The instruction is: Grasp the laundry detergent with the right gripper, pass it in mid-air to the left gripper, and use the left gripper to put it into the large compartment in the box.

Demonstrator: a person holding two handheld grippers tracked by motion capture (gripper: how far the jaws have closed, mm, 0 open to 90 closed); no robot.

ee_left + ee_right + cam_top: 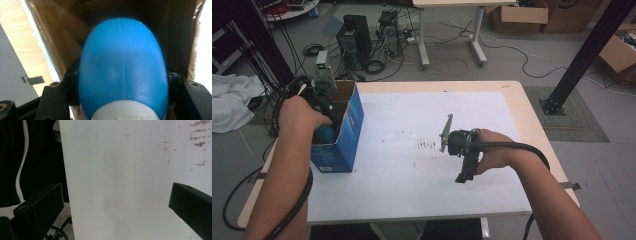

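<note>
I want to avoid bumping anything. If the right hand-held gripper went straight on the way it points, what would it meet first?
Probably the white sheet on the table: the right hand-held gripper has its jaws wide apart with nothing between them and only that sheet ahead. How far off it lies is unclear.

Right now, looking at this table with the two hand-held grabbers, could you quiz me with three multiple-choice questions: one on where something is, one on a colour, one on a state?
1. Where is the blue bottle?
A. Inside the open cardboard box
B. Lying on the white sheet
C. On the floor

2. What colour is the box on its outside?
A. Red
B. Blue
C. Green

3. How do the jaws of the right gripper stand?
A. Shut on a bottle
B. Shut on nothing
C. Wide open, holding nothing

Answers:
1 A: brown cardboard walls surround the bottle in the left gripper view.
2 B: its side shows blue in the high view.
3 C: only the white sheet shows between its jaws.
</note>
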